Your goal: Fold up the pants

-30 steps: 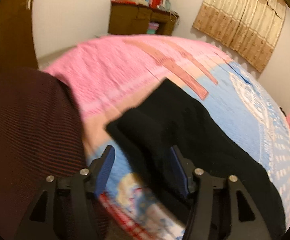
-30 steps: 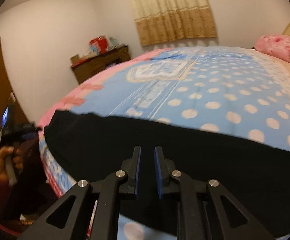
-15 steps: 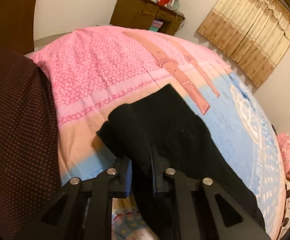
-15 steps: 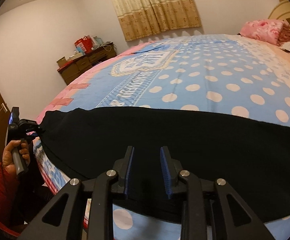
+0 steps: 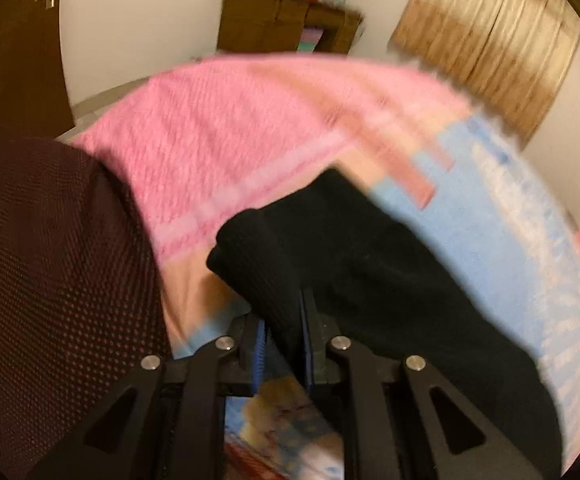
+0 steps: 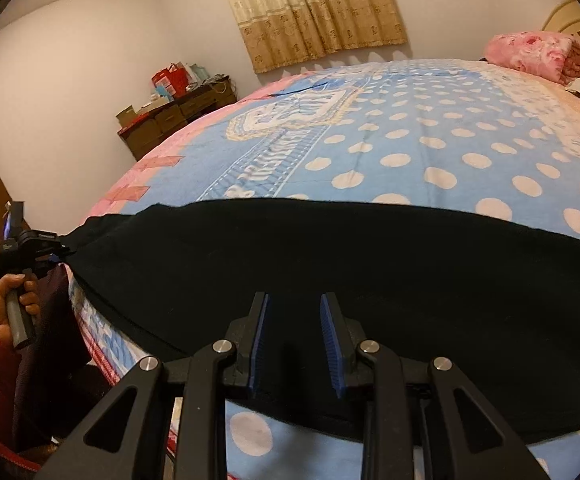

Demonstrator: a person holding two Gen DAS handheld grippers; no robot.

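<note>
The black pants (image 6: 350, 264) lie stretched across the near edge of the bed (image 6: 410, 140), folded lengthwise. My left gripper (image 5: 282, 312) is shut on one end of the pants (image 5: 354, 264) and lifts the cloth into a fold at the bed's corner. It also shows in the right wrist view (image 6: 56, 254), pinching the pants' left end. My right gripper (image 6: 293, 308) is open and empty, its blue-padded fingers just above the pants' middle near the front edge.
A pink pillow (image 6: 530, 50) lies at the far right of the bed. A brown dresser (image 6: 170, 116) with boxes stands against the far wall, beside curtains (image 6: 314, 8). My dark dotted sleeve (image 5: 50, 280) fills the left of the left wrist view.
My left gripper closed on the pants' end and now pulls it; that view is blurred from motion. My right gripper opened wider and let go of the pants.
</note>
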